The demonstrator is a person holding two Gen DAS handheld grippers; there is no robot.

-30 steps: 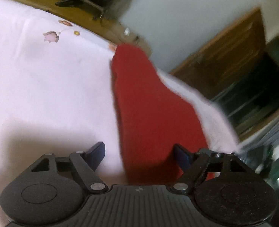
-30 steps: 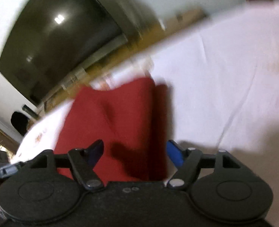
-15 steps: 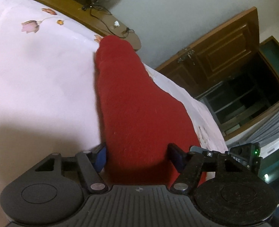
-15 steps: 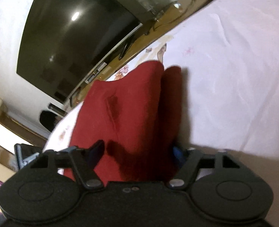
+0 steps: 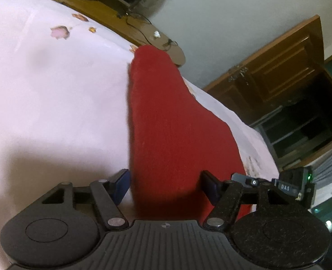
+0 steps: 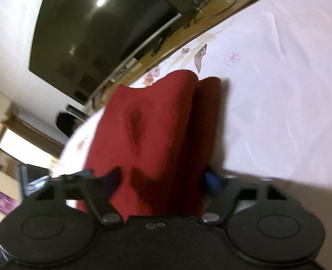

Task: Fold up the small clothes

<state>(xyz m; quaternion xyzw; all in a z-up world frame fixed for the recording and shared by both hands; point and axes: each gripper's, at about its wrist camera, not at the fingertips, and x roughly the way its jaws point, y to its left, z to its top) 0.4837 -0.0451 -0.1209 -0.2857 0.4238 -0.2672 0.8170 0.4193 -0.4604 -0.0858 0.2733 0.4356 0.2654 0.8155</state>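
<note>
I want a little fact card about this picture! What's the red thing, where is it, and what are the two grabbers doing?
thing: red cloth, a small garment
lying on: pale pink sheet with flower prints
left gripper: open, cloth between its fingers
right gripper: open, cloth between its fingers
shape of cloth: a fold ridge runs along its right side in the right wrist view
behind: dark TV screen, wooden door

My two wrist cameras sit low and close over the bed [image 5: 53,103], facing opposite ends; both share the red cloth [image 5: 172,121] [image 6: 152,130].
</note>
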